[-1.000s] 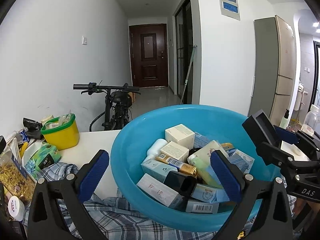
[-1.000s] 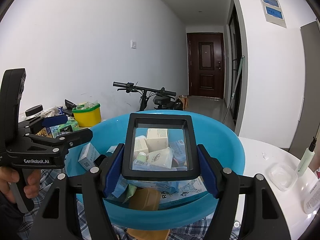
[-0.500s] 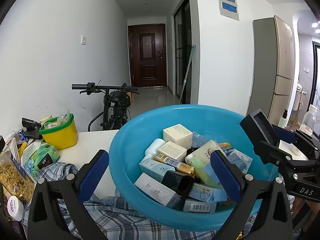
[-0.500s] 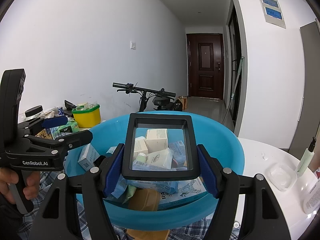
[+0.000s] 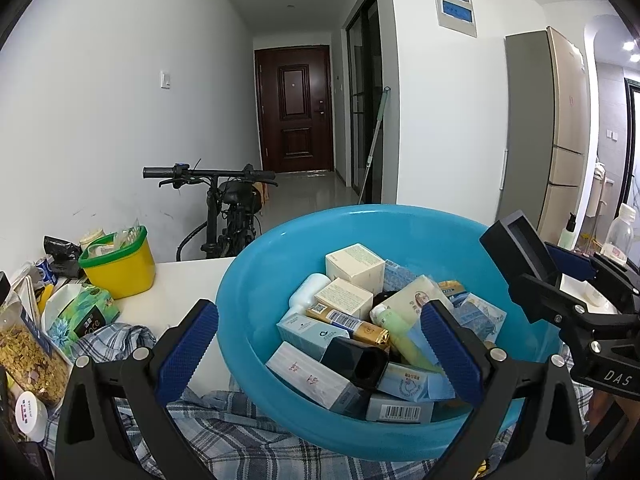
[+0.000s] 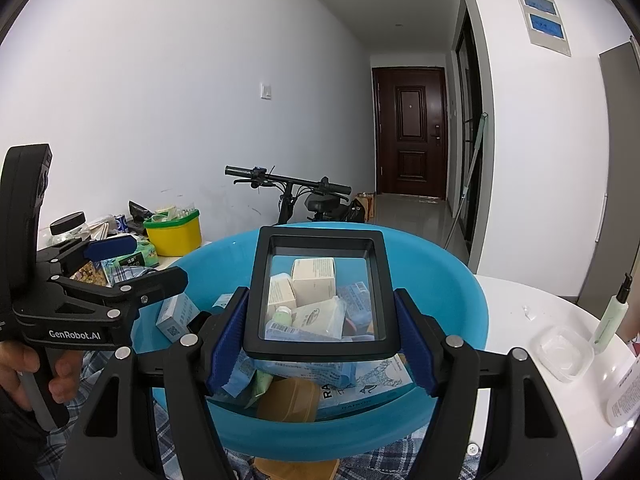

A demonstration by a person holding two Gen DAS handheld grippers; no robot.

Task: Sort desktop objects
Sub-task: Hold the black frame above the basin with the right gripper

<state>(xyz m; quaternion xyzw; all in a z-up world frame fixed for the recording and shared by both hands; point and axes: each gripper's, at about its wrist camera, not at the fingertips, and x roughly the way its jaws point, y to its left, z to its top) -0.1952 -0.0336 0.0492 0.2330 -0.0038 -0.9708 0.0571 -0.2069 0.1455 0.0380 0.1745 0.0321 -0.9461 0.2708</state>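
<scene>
Where tongs (image 6: 322,334) grip, black frame (image 6: 320,296) masking basin (image 6: 460,296) contents.

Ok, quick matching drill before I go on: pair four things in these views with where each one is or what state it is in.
Things:
1. black frame
2. yellow tub
3. left gripper
4. clear plastic dish

Places or states:
A. open, over the blue basin
B. on the white table, to the right of the basin
C. clamped between the right gripper's pads
D. on the table to the left of the basin, green rim

Pairs: 1-C, 2-D, 3-A, 4-B
</scene>
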